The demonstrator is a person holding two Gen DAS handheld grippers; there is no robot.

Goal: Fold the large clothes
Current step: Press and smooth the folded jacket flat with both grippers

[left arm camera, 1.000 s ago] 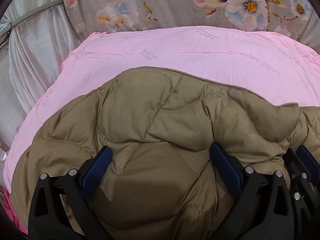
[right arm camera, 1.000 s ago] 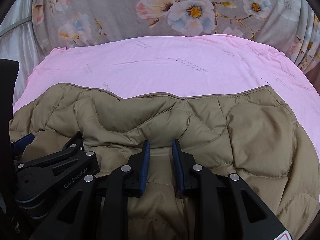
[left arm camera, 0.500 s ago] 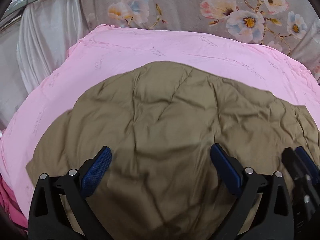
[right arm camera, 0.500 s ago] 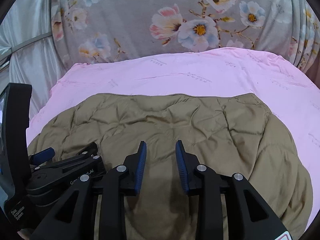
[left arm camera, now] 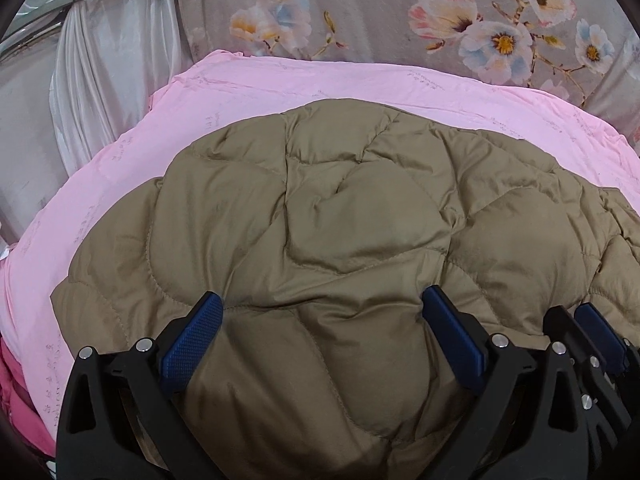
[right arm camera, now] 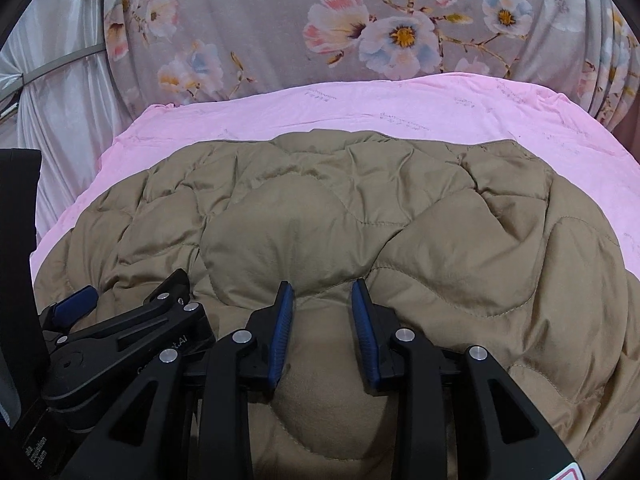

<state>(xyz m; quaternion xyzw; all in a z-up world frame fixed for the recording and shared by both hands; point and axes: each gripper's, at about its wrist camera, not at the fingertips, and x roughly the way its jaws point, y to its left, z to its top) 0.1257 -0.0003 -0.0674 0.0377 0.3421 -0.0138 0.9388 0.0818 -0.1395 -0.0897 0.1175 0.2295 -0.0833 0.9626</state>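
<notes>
A large olive-brown quilted puffer coat (left arm camera: pixel 344 232) lies spread on a pink sheet (left arm camera: pixel 280 88); it also fills the right wrist view (right arm camera: pixel 360 216). My left gripper (left arm camera: pixel 324 312) is wide open, with a puffed near part of the coat bulging between its blue pads. My right gripper (right arm camera: pixel 322 300) is partly open, its blue pads a short gap apart with coat fabric between them, not pinched. The right gripper shows at the right edge of the left wrist view (left arm camera: pixel 592 328), and the left gripper at the lower left of the right wrist view (right arm camera: pixel 120 312).
A grey floral fabric (right arm camera: pixel 360 32) hangs behind the bed. A silvery white curtain (left arm camera: pixel 92 80) stands at the left. A darker pink cloth (left arm camera: pixel 16 400) shows at the bed's near left edge. The pink sheet (right arm camera: pixel 400 112) is bare beyond the coat.
The coat's folded-over part has been laid flat and now covers more of the sheet. The right gripper's jaws have widened from pinching the fabric. Both cameras have tilted up and back.
</notes>
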